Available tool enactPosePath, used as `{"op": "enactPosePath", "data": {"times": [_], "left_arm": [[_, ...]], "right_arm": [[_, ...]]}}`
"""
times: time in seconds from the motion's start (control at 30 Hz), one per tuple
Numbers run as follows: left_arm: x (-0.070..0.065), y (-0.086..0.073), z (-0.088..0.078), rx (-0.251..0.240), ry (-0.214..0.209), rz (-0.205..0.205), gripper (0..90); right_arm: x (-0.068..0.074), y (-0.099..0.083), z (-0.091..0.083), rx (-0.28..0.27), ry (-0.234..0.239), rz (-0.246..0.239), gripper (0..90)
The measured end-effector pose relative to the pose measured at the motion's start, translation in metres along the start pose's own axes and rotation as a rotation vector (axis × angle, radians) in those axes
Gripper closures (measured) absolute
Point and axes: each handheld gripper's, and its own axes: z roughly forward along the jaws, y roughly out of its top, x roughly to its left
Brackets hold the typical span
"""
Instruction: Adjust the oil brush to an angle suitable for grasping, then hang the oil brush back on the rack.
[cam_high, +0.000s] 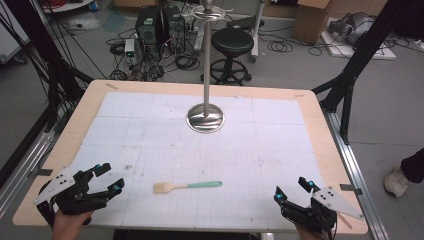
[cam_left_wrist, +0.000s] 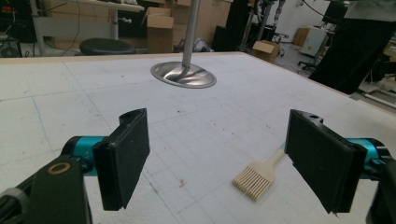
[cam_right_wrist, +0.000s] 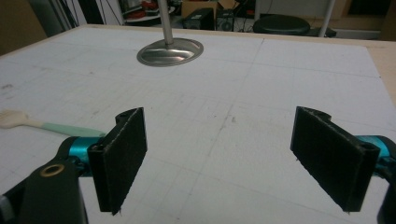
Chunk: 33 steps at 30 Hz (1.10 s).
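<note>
A small brush (cam_high: 187, 186) with pale bristles and a mint-green handle lies flat on the white gridded mat (cam_high: 150, 130), near the table's front edge. My left gripper (cam_high: 110, 178) rests at the front left corner, open, with nothing between its black pads. In the left gripper view the brush (cam_left_wrist: 257, 176) lies ahead, just inside the right pad of the left gripper (cam_left_wrist: 217, 140). My right gripper (cam_high: 292, 188) sits at the front right, jaws wide open and empty. In the right gripper view the brush (cam_right_wrist: 28, 122) lies off to the left of the right gripper (cam_right_wrist: 219, 140).
A metal stand with a round base (cam_high: 205, 119) and a tall pole rises from the mat's far middle, its base (cam_left_wrist: 183, 74) (cam_right_wrist: 170, 51) straight ahead in both gripper views. Beyond the table stand a black stool (cam_high: 233, 42), computer towers and cables. A person's shoe (cam_high: 397, 181) is at the right.
</note>
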Motion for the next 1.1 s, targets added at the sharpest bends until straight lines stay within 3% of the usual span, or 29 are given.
{"op": "enactPosePath", "data": {"times": [0.27,0.8,1.1], "left_arm": [[0.0025,-0.0007,-0.0009,-0.003,0.008,-0.015,22.6],[0.0003,-0.0004,0.0026,0.011,-0.001,-0.001,22.7],[-0.0020,0.0005,0.0046,0.024,-0.008,0.020,22.6]], "right_arm": [[0.0021,-0.0011,0.0015,0.003,-0.007,-0.007,17.5],[-0.0044,-0.0040,-0.0027,-0.002,-0.030,0.036,17.5],[-0.0032,-0.0043,0.0003,0.012,-0.027,0.017,17.5]]}}
